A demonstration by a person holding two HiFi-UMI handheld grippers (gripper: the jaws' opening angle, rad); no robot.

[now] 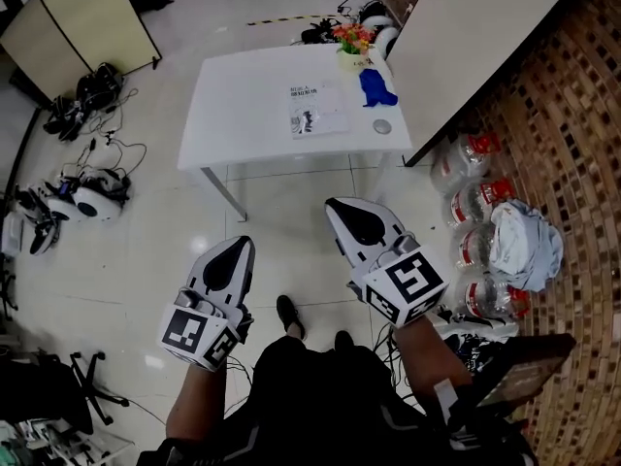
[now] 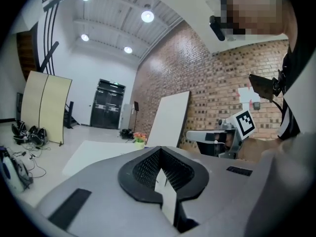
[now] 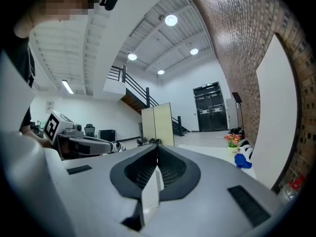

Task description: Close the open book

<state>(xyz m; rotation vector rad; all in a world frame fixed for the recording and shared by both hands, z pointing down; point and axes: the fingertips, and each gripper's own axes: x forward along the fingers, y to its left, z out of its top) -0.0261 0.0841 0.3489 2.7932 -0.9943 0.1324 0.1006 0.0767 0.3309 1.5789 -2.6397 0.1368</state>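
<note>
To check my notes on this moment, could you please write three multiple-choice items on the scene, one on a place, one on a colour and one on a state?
1. Where does the book lie?
A) on the white table
B) on the floor
C) on a chair

2. What colour is the small object beside the flower pot?
A) red
B) blue
C) black

3. How do the left tongs and the right tongs stand?
A) both open
B) both shut and empty
C) both shut on the book

Answers:
1 A, the head view shows it on the tabletop.
2 B, it is plainly blue.
3 B, each gripper view shows its jaws together with nothing between them.
</note>
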